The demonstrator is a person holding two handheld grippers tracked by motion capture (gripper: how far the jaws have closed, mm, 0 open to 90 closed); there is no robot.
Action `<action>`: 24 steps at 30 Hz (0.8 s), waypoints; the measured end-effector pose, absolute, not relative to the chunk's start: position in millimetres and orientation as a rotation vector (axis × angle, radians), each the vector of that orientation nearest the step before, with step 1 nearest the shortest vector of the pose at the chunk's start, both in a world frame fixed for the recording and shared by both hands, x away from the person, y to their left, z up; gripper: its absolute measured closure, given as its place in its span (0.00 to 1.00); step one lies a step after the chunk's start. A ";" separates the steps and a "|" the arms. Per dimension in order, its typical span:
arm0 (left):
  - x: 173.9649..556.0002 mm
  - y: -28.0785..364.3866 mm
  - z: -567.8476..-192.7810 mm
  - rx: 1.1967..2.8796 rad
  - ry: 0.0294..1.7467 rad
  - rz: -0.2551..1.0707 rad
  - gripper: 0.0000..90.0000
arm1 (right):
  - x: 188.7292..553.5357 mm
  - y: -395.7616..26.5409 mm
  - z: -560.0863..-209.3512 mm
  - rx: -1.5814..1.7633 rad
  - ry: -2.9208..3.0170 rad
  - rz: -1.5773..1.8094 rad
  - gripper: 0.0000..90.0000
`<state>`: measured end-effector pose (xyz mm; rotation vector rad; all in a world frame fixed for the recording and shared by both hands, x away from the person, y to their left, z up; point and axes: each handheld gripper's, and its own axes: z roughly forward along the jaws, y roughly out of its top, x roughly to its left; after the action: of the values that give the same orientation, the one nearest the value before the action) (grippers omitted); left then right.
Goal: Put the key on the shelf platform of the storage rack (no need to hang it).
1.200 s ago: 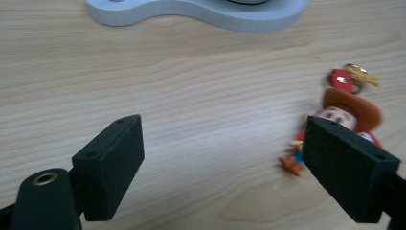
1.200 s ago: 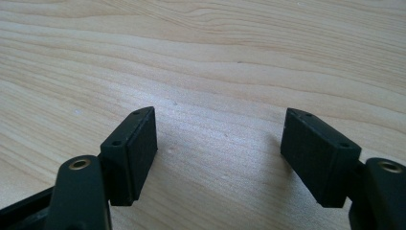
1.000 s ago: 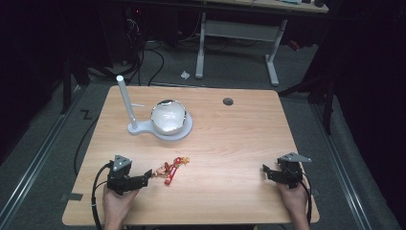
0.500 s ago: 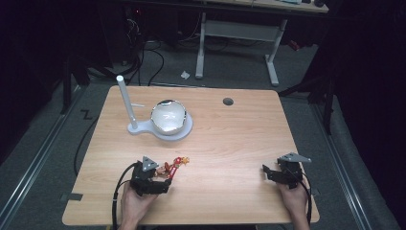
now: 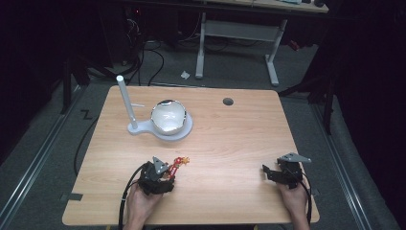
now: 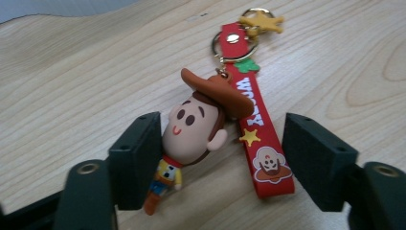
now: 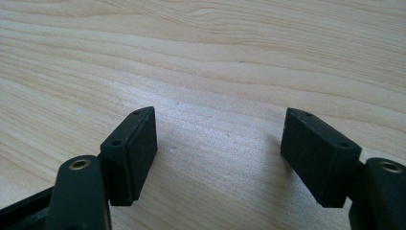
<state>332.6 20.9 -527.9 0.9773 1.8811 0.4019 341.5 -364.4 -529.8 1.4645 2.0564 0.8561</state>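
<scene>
Now your left gripper (image 6: 218, 158) sits low over the wooden table (image 5: 230, 139) near its front edge, jaws spread wide around a Woody keychain (image 6: 210, 120). Its cowboy figure's head touches the left jaw, and the red strap (image 6: 256, 134) lies between the jaws, clear of the right one. Your right gripper (image 7: 220, 153) rests well apart at the table's right side, jaws wide with only bare wood between them. Farther back stands a white stand (image 5: 139, 125) holding a shiny bowl (image 5: 168, 116).

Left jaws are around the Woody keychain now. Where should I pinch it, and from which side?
Pinch the keychain's round head, closing straight in from where the left gripper stands. The head is its bulkiest part and already lies between the open jaws; the flat red strap beside it would likely slip.
</scene>
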 end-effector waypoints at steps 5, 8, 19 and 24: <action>338.5 29.0 -525.6 0.970 1.921 0.327 0.50 | 341.4 -364.5 -529.9 1.465 2.057 0.856 0.32; 340.6 29.6 -525.0 0.972 1.922 0.329 0.56 | 341.4 -364.4 -529.8 1.466 2.056 0.856 0.32; 343.2 35.4 -519.5 0.939 1.921 0.269 0.68 | 341.4 -364.4 -529.8 1.467 2.057 0.856 0.32; 344.0 36.1 -517.2 0.923 1.936 0.245 0.68 | 341.4 -364.4 -529.8 1.469 2.056 0.858 0.32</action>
<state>344.0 36.1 -517.2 0.9233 1.9358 0.2454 341.4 -364.4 -529.8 1.4691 2.0557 0.8581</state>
